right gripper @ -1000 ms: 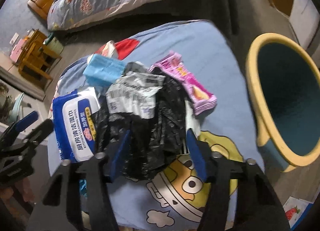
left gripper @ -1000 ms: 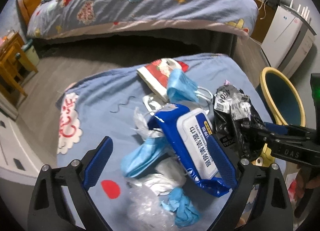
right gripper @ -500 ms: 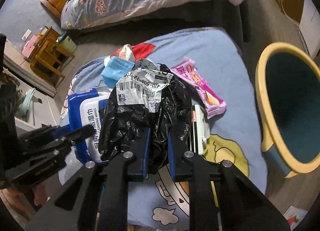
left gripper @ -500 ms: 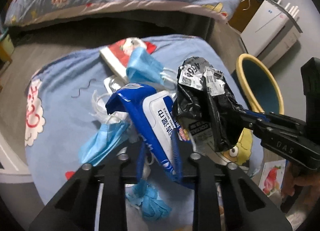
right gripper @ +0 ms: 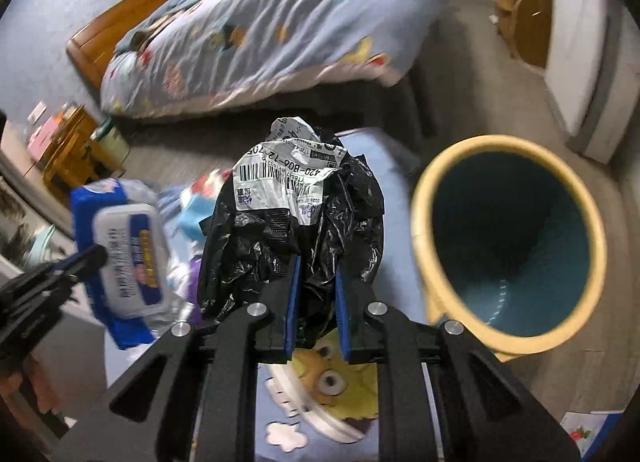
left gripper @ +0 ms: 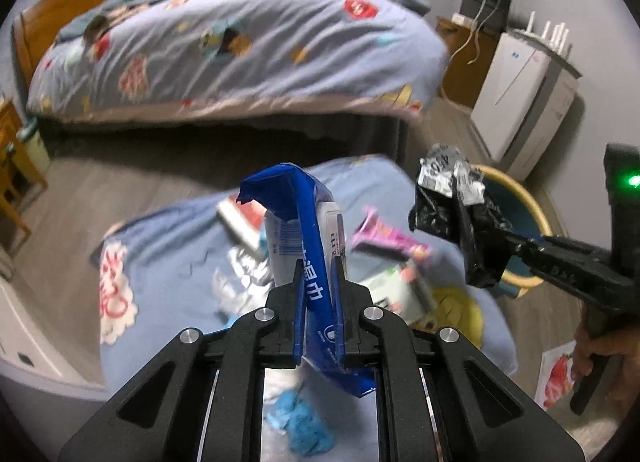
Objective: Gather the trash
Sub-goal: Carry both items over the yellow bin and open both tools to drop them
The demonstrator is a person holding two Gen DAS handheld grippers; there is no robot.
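Bin (right gripper: 424, 197) stands open-mouthed beside the surface's (right gripper: 394, 165) edge; the right gripper (right gripper: 316, 286), clamped on a black bag (right gripper: 340, 197), hangs just beside its rim, while the left gripper (left gripper: 318, 274) pinches a wipes pack (left gripper: 296, 205) farther away.

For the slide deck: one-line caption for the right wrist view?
Right gripper shut on a black plastic bag with a shipping label, lifted beside the open yellow-rimmed bin.
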